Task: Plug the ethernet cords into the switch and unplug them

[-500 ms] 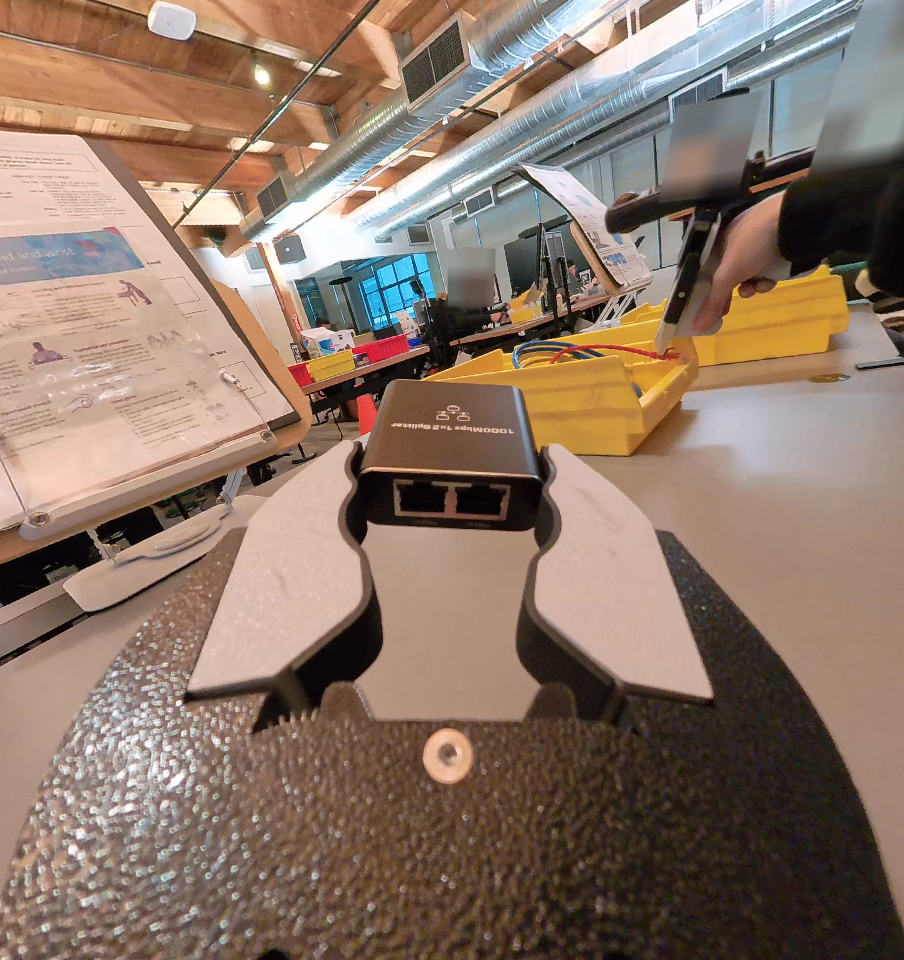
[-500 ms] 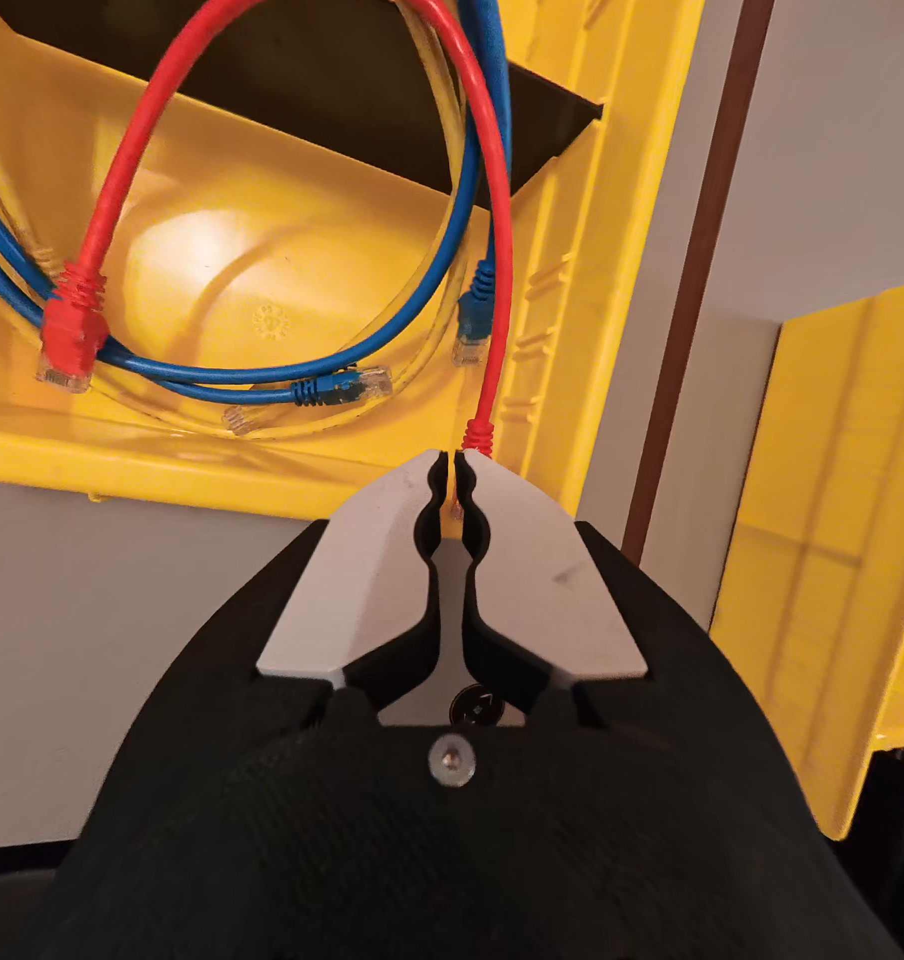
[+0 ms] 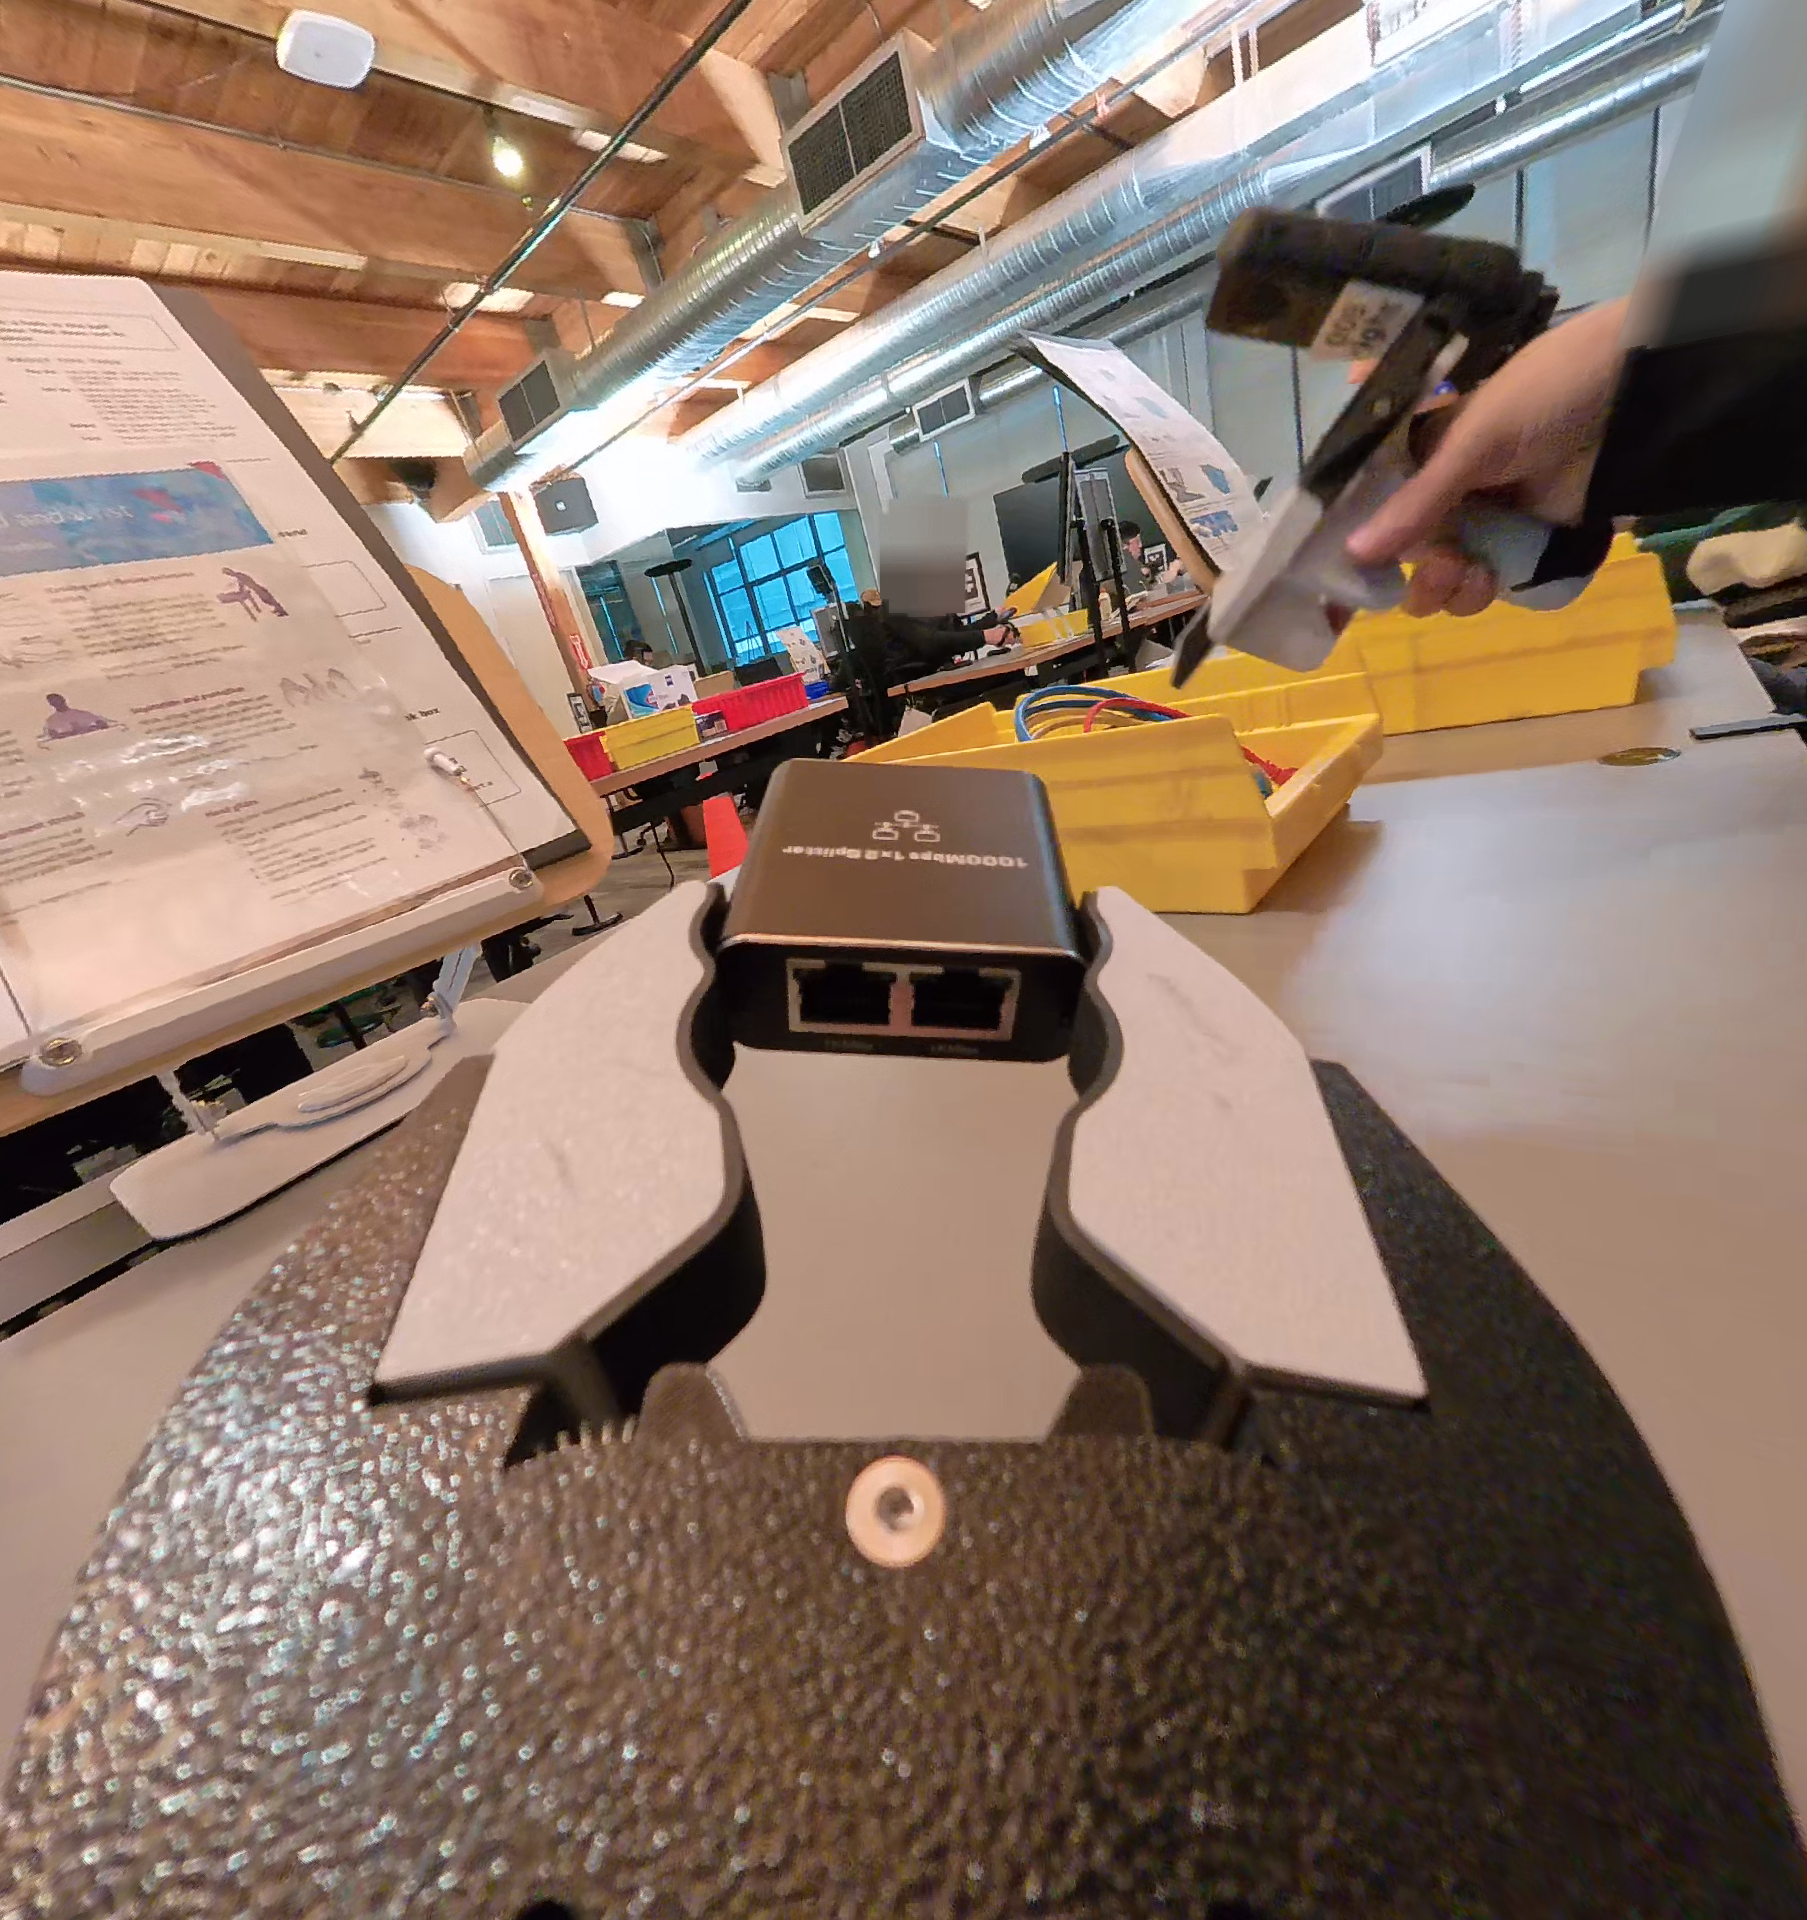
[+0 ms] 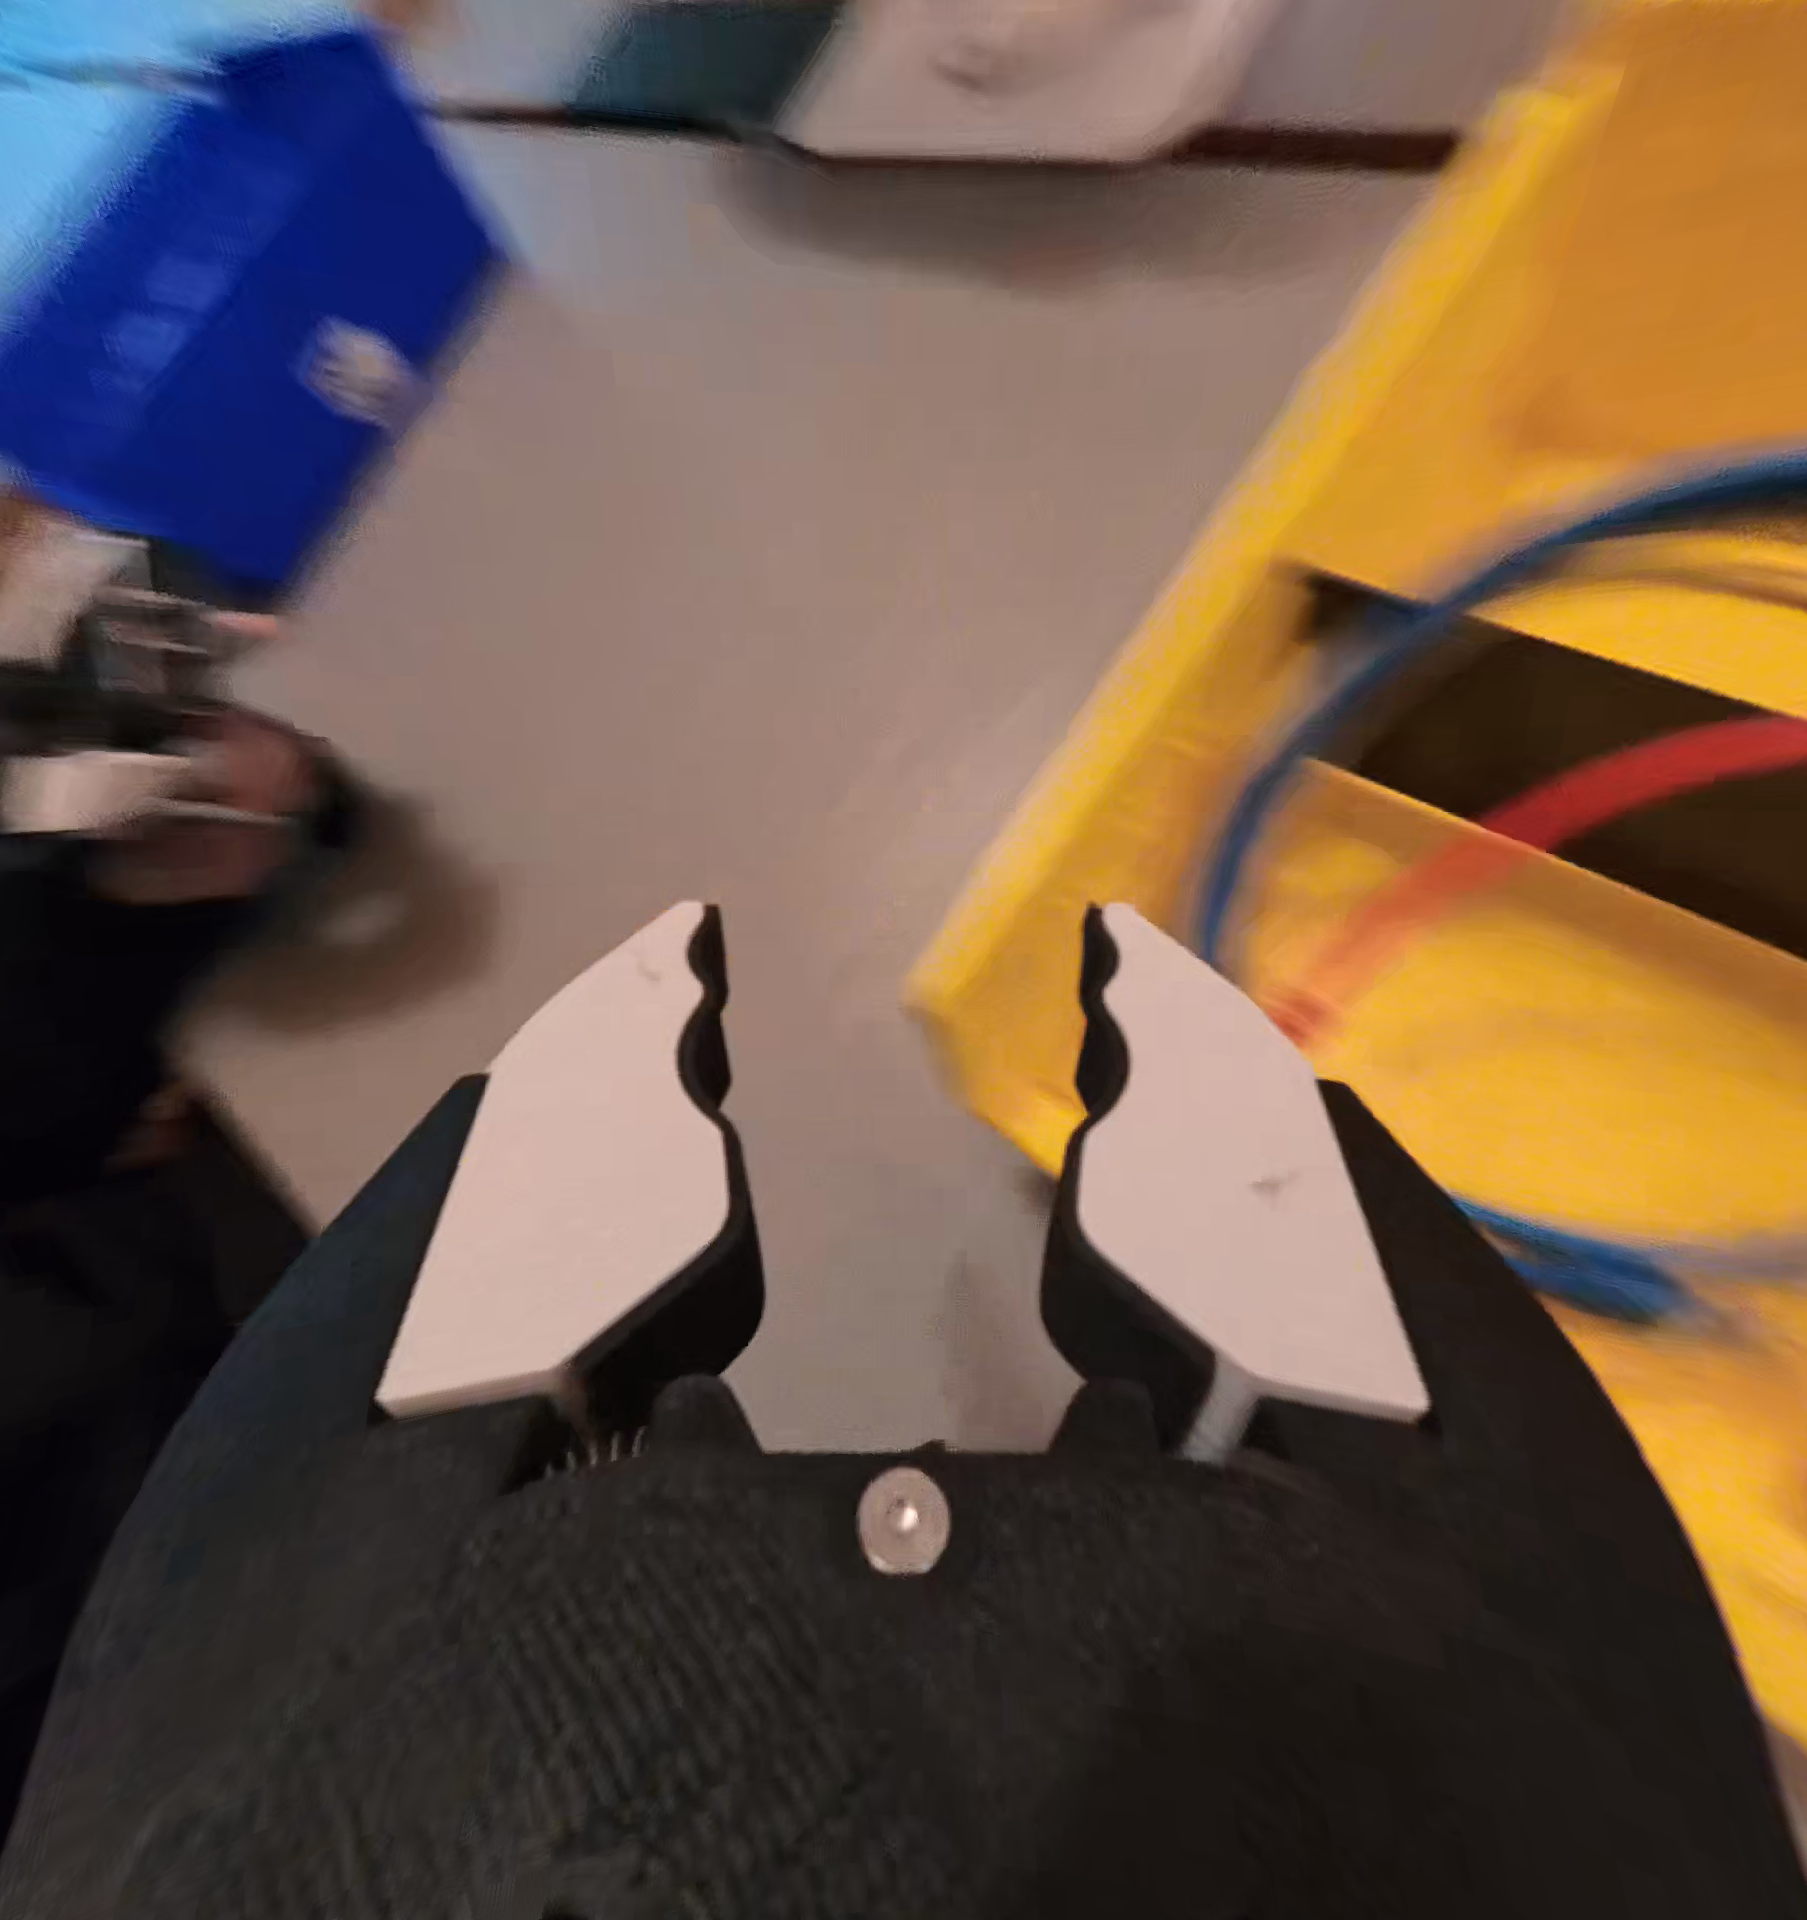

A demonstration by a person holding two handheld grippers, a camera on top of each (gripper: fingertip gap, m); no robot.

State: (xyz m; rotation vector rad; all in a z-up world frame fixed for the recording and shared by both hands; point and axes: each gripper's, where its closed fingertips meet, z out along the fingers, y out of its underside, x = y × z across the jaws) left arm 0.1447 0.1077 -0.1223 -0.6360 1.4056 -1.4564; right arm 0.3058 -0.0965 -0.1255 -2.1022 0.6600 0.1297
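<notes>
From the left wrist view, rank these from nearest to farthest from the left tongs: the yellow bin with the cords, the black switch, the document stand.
1. Black switch: clamped between the left tongs.
2. Document stand: on the left, alongside.
3. Yellow bin: ahead and right, behind the switch.

Yellow bin (image 4: 1138, 790) beside bare tabletop (image 4: 774, 520)
</notes>
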